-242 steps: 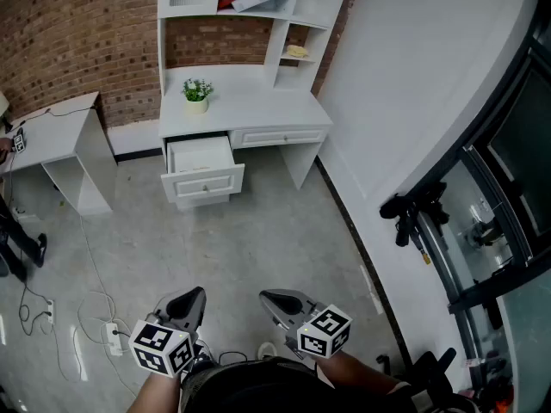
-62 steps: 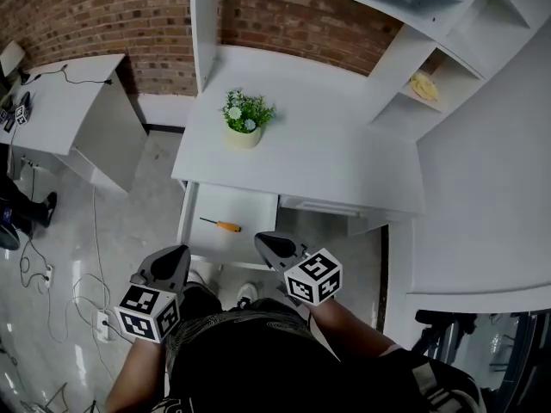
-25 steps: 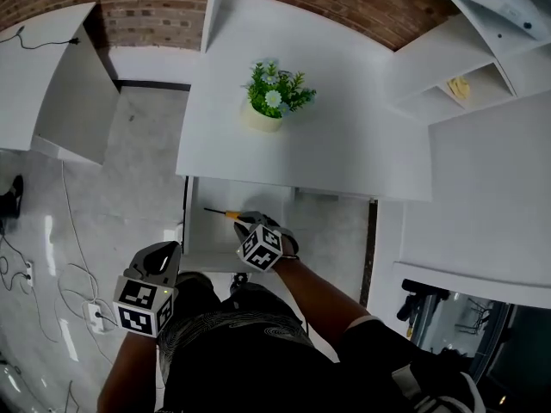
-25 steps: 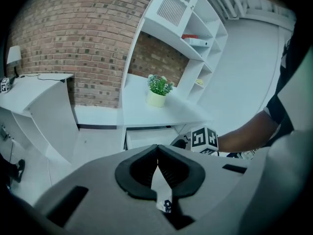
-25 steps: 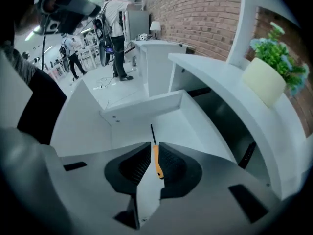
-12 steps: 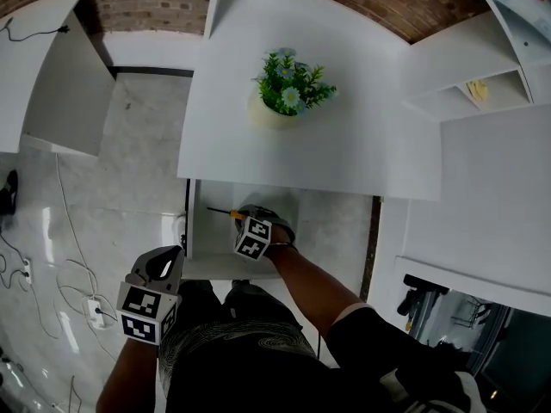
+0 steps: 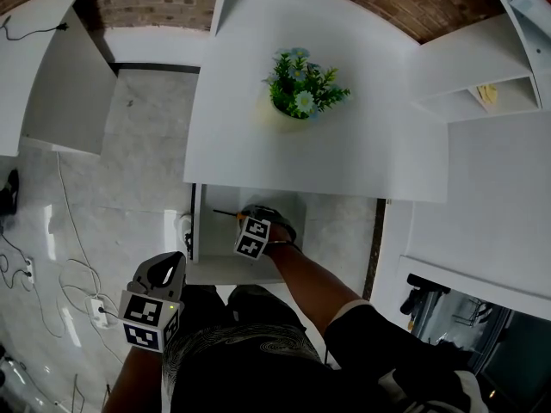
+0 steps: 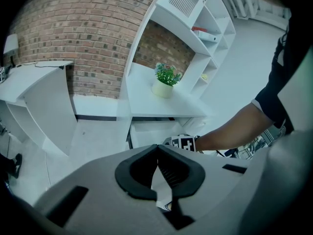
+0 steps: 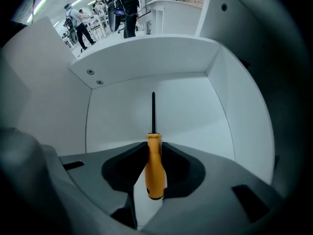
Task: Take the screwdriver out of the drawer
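Observation:
The open white drawer sits under the desk top, with my right gripper reaching into it. The screwdriver's black shaft pokes out to the left of that gripper. In the right gripper view the orange handle is pinched between the jaws, and my right gripper is shut on it. The shaft points across the drawer's floor. My left gripper hangs low on the left, outside the drawer. In its own view the left gripper is shut with nothing in it.
A potted plant stands on the white desk top above the drawer. A lower white table is at the left. Cables and a power strip lie on the grey floor. Shelves rise at the right.
My right gripper has gone down into the drawer and shut on the screwdriver's orange handle. The left gripper has stayed low at the left. The view has drifted closer over the desk.

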